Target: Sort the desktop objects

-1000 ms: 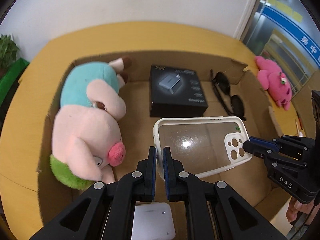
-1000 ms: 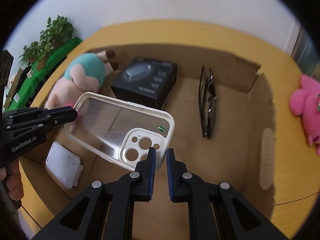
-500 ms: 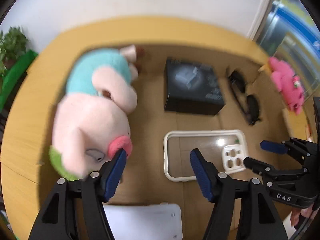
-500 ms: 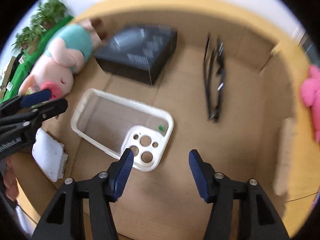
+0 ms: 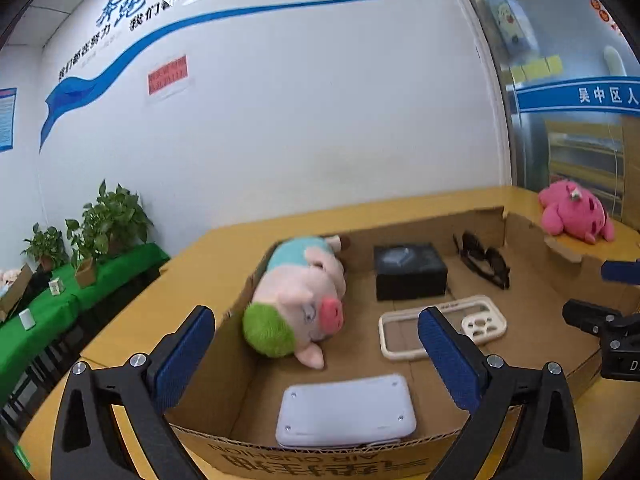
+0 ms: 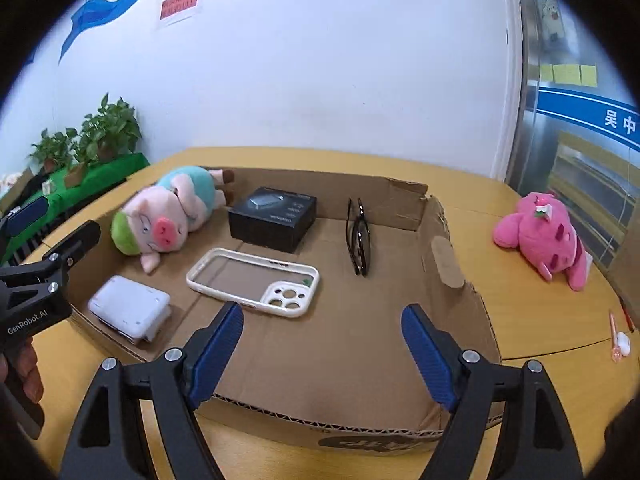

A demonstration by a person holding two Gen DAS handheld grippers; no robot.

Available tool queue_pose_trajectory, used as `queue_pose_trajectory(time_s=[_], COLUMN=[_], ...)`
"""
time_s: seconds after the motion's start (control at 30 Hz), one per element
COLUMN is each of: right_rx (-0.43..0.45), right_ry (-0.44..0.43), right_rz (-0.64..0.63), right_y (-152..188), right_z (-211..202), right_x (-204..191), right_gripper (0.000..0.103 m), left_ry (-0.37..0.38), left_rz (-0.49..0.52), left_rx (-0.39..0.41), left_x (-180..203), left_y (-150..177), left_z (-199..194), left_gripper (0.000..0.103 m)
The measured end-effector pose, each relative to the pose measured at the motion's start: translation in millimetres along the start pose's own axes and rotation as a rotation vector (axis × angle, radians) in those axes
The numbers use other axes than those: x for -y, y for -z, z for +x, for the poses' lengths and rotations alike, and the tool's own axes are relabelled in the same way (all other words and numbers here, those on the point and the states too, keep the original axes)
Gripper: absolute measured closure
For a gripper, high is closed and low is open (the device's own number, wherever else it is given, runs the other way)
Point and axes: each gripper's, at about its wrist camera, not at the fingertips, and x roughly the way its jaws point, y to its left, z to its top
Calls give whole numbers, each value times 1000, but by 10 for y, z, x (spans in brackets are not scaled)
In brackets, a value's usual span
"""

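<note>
A low brown cardboard box (image 6: 448,256) with short walls sits on the round yellow wooden worktop (image 6: 532,312). One clear phone case with a white rim (image 6: 254,280) lies flat on the box floor near the middle, with bare cardboard all around it and a big open patch in front of it. Also in the box are one soft pig toy with a green hat and blue shirt (image 6: 168,212) by the left wall, one black box (image 6: 274,218) near the back wall, one pair of folded dark sunglasses (image 6: 358,236) to the right, and one flat white gadget (image 6: 128,308) in the front left corner. One pink plush toy (image 6: 544,232) lies outside the box on the worktop, well apart from it. The left gripper (image 5: 316,354) has its blue fingers (image 5: 180,356) far apart and still opening, with nothing between them. The right gripper (image 6: 322,352) is opening too, and it holds nothing. A small pink and white thing at the right edge of the worktop is too tiny to make out. The far right box wall is cut off in the left wrist view.
</note>
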Motion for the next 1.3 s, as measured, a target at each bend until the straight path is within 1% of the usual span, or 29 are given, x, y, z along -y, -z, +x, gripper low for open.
queue_pose_trajectory(time_s=[0.03,0.13,0.17,0.2,0.23,0.33,0.43,0.47,0.5,0.8,0.9,1.3], right_rx=[-6,-24,-18,-6,3,26,61,89,90,85,84,82], right_ry=[10,19,21,24,28,32,27,40,36,29,30,32], right_rz=[-7,-7,5,16,24,45,113,103,104,101,101,101], right_y=[28,101,128,146,160,210,288,311,315,310,307,297], right_z=[39,96,99,84,71,66,86,74,75,95,103,122], right_x=[-31,-56,-52,-44,-35,-5,64,51,53,55,52,52], right_gripper=[22,22,21,20,19,16,9,8,6,4,1,1], left_ry=[0,25,40,70,68,84,90,88,78,71,69,64], left_rz=[-8,-39,-59,-108,-109,-107,-105,-105,-102,-105,-106,-108], left_rx=[-20,-119,-137,-143,-131,-140,-155,-161,-167,-172,-173,-171], left_x=[5,6,3,-48,-46,3,15,20,30,35,37,39], left_y=[23,171,226,270,295,331,344,351,356,372,369,357], left_z=[61,297,350,371,369,355,388,404,417,434,428,426], left_gripper=[0,0,0,0,0,0,0,0,0,0,0,0])
